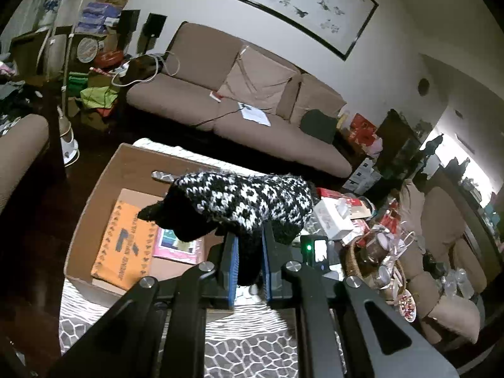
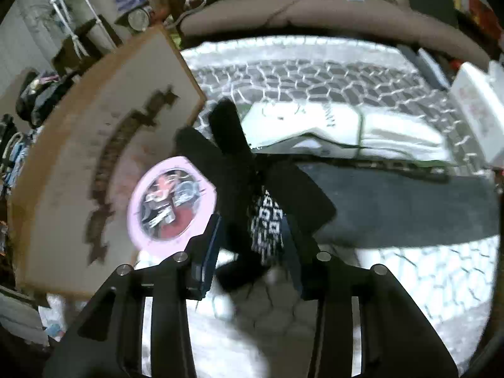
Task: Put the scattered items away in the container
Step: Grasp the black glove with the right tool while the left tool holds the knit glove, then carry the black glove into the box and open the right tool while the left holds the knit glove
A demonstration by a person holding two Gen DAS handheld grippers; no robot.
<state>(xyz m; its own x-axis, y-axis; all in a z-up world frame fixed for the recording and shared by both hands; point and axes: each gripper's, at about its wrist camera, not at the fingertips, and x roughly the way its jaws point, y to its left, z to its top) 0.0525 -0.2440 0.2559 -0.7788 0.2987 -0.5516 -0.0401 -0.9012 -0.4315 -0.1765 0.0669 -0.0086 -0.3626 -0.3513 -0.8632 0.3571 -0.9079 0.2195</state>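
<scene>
Left gripper (image 1: pixel 249 261) is clamped narrow on a black-and-white knitted glove (image 1: pixel 249 201), held above the cardboard box (image 1: pixel 94 189); the glove's lower end is hidden between the pads. Right-wrist view is motion-blurred: a second glove (image 2: pixel 252 195) lies between the right gripper's (image 2: pixel 252 252) part-spread jaws; contact cannot be judged.

Box (image 1: pixel 94 195) open on top, booklets (image 1: pixel 126 245) flat inside, room above; basket (image 1: pixel 356 258) and tissue box (image 1: pixel 334 217) crowd the right; rug (image 1: pixel 245 340) in front clear.
</scene>
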